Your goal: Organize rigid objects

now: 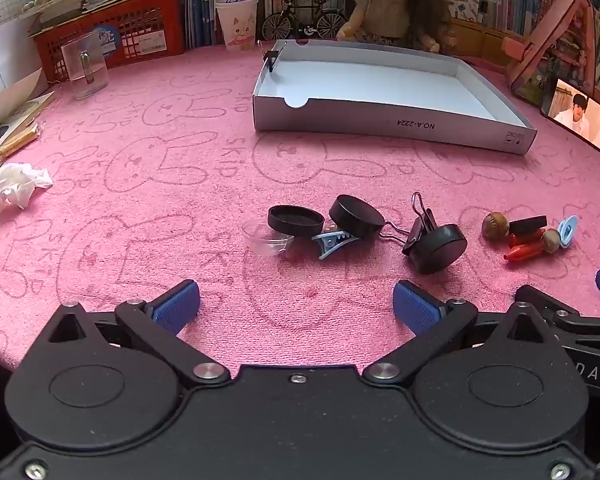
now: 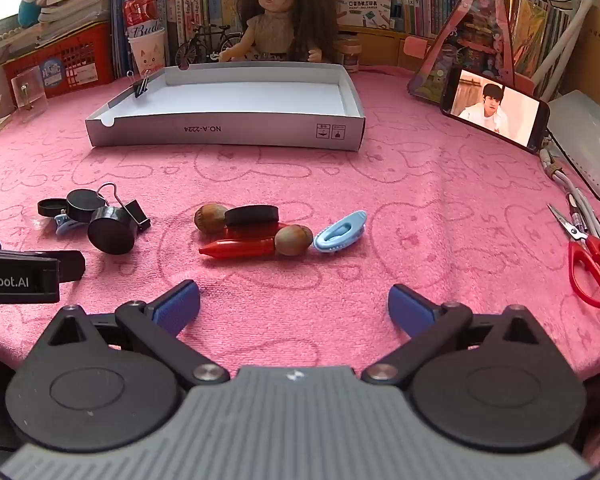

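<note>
At the bottom of each wrist view the grippers sit low over the pink towel [image 1: 140, 184], both with jaws spread wide and nothing between them: the left gripper [image 1: 296, 304] faces one cluster, the right gripper [image 2: 294, 304] the other.

Just beyond the left gripper, mid-frame, lies a tangle: three black round caps [image 1: 296, 219], one flat and two tipped on edge, a clear shallow dish [image 1: 266, 236] partly under the flat cap, a pale blue toothed clip [image 1: 334, 242] and a black binder clip [image 1: 420, 220] touching the rightmost cap. The caps look light, stiff and smooth; taking one across its rim should hold, though the tilted ones may roll. The clear dish looks thin and slippery, so a pinch on its wall seems best. The binder clip's wire loops could snag its neighbours.

Ahead of the right gripper, mid-frame, sit two brown nuts [image 2: 211, 218], a black block [image 2: 252, 216] resting on red crayon-like sticks [image 2: 236, 249], and a blue oval clip [image 2: 340, 232] touching the nearer nut. The nuts are round and hard, likely to squirt from the pads unless gripped across the middle; the sticks are best taken across their width.

Farther up the frame stands the white cardboard tray [image 2: 228, 132], apparently the destination, holding no loose pieces, with another binder clip [image 2: 141, 87] on its left wall. Red scissors [image 2: 588, 264] lie at the right edge.
</note>
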Available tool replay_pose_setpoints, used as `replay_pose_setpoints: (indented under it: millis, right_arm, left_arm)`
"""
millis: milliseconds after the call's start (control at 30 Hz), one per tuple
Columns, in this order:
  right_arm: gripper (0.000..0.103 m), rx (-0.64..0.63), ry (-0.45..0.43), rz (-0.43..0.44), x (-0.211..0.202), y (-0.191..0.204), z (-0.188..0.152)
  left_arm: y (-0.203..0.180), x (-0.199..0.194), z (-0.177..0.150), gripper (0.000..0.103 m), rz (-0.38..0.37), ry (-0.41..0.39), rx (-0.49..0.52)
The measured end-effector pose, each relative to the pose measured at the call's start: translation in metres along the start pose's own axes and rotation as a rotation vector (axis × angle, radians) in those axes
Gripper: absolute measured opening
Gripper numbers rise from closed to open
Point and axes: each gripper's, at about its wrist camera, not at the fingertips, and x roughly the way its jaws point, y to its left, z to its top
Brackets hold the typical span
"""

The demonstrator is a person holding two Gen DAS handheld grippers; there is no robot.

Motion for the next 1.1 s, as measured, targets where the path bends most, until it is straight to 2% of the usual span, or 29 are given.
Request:
replay_pose_setpoints:
  millis: [1100]
  right_arm:
    - [0.103, 0.004, -0.002, 0.001, -0.0017, 0.0018, -0.0006]
  left_arm:
    - [-0.0002, -0.0001, 0.0006, 0.103, 0.005, -0.006, 0.001]
